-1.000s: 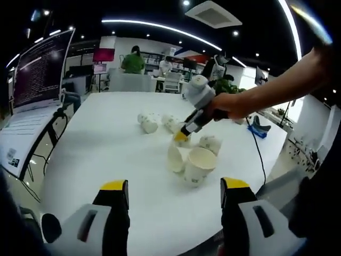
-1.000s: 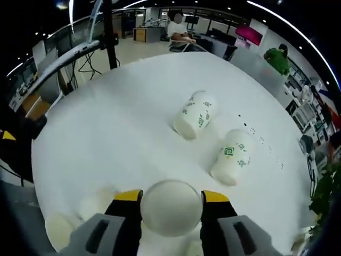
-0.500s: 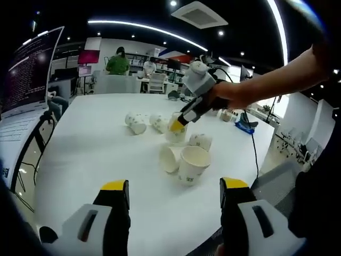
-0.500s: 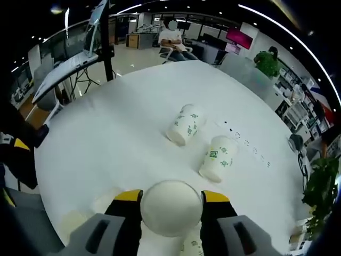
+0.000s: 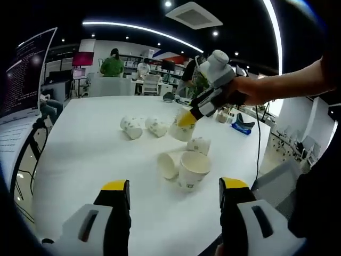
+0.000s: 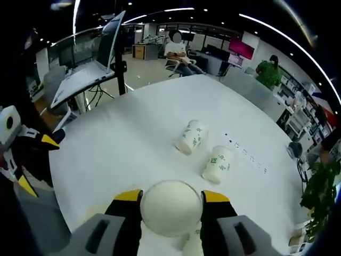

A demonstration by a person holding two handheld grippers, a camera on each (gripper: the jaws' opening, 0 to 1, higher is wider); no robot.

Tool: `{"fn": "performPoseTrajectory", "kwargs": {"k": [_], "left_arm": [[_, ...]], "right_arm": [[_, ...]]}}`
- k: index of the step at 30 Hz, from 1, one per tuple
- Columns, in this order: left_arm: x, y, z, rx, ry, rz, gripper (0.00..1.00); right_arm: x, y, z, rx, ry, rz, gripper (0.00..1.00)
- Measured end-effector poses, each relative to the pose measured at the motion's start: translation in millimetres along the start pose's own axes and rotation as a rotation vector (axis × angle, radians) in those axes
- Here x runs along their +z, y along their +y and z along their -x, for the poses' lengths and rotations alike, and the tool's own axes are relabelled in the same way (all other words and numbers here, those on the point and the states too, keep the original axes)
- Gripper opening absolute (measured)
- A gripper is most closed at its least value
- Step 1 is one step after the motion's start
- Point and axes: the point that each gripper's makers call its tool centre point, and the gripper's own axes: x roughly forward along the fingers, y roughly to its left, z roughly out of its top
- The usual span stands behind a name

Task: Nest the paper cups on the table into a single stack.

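My right gripper [image 6: 171, 197] is shut on a white paper cup [image 6: 170, 209], whose round base shows between the yellow tips. Seen from the left gripper view, that right gripper [image 5: 198, 111] holds the cup [image 5: 183, 130] in the air above the group. Under it an upright cup [image 5: 193, 170] stands on the white table [image 5: 85, 160], with one cup [image 5: 167, 165] lying beside it and another [image 5: 199, 145] behind. Two more green-printed cups [image 5: 131, 128] [image 5: 157, 126] lie farther back, the same pair [image 6: 191, 137] [image 6: 217, 162] in the right gripper view. My left gripper [image 5: 175, 186] is open near the table's front edge.
A monitor on a stand [image 5: 24, 74] rises at the table's left side. A black cable [image 5: 259, 154] runs off the right edge. People sit at desks [image 5: 113, 65] in the background. The left gripper [image 6: 24, 154] appears past the table edge.
My right gripper has lifted its cup higher and away from the cups lying on the table. The left gripper stays open.
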Motion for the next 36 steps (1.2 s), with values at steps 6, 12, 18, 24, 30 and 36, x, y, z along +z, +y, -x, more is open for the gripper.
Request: {"fn": "performPoseTrajectory", "kwargs": {"k": [6,12,18,24,30,36], "left_arm": [[5.7,-6.5,-10.1,-0.018,-0.002,0.007,0.65],[13.1,-14.3,-18.0,-0.03,-0.007,0.012,0.65],[16.4,-18.7,-34.1,-0.044,-0.013,0.02,0.65],[19.2,-24.9,-46.4,-0.065,-0.02,0.043,0.64],[21.3,-31.5,-53.2,-0.093,-0.036,0.059,0.6],[23.2,-32.3,-53.6,-0.115,-0.058,0.077,0.53]], "right_arm": [[-1.3,13.3,10.5,0.04,-0.017,0.019,0.42],[8.2,33.1,27.9,0.087,-0.06,0.027,0.41],[14.3,54.1,40.6,0.136,-0.091,0.058,0.41],[24.4,71.8,51.1,0.208,-0.147,0.061,0.41],[33.6,96.6,61.5,0.29,-0.182,0.085,0.41],[35.6,116.5,66.9,0.368,-0.195,0.078,0.41]]}}
